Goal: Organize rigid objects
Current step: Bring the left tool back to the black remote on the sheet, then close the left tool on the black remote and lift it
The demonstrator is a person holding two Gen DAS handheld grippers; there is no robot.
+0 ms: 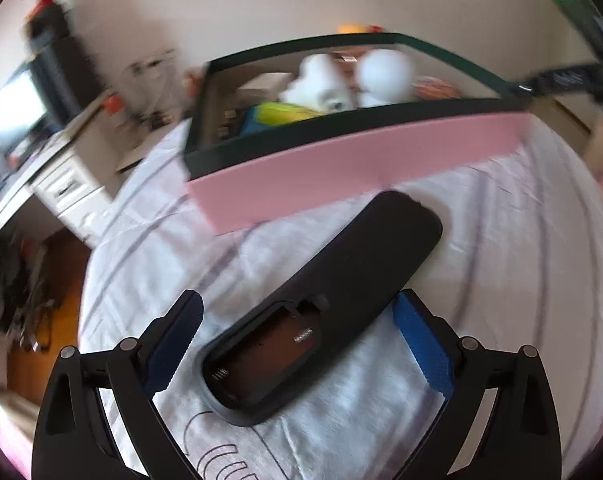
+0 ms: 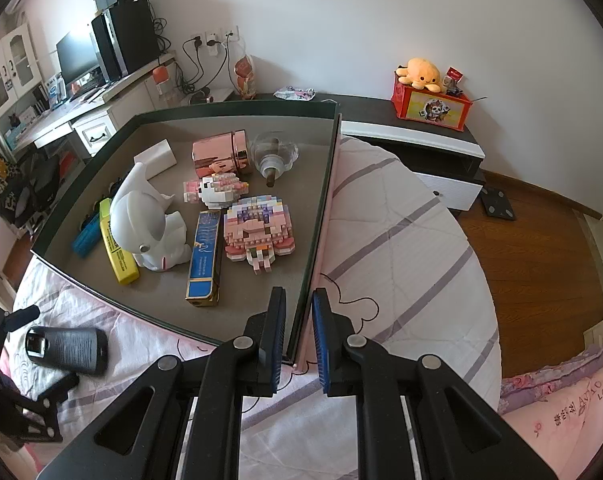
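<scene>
While the right gripper [image 2: 297, 340] is clamped on the near right wall of a shallow box [image 2: 237, 109], holding it steady on the bed [image 2: 401, 248], the left gripper [image 1: 297, 344] hovers with its jaws wide apart on either side of a black remote control [image 1: 321, 308]. The remote lies on the striped bedsheet at the lower middle of the left wrist view, back up, its battery cover missing and the empty compartment facing the camera. It sits outside the box, just in front of the box's pink outer wall.

To do this step well, the left jaws should probably lower further and close across the remote's narrow sides, near its middle, so it does not tip when lifted over the wall.

Inside the box, in the right wrist view, are a white elephant figure [image 2: 149, 220], a yellow highlighter [image 2: 117, 244], a blue marker [image 2: 86, 236], a long blue and gold carton [image 2: 205, 256], two brick-built figures [image 2: 257, 232], a shiny pink container [image 2: 221, 154], a clear glass piece [image 2: 273, 156] and a small white box [image 2: 157, 156]. Free floor shows at the lower left, a likely spot for the remote.
</scene>
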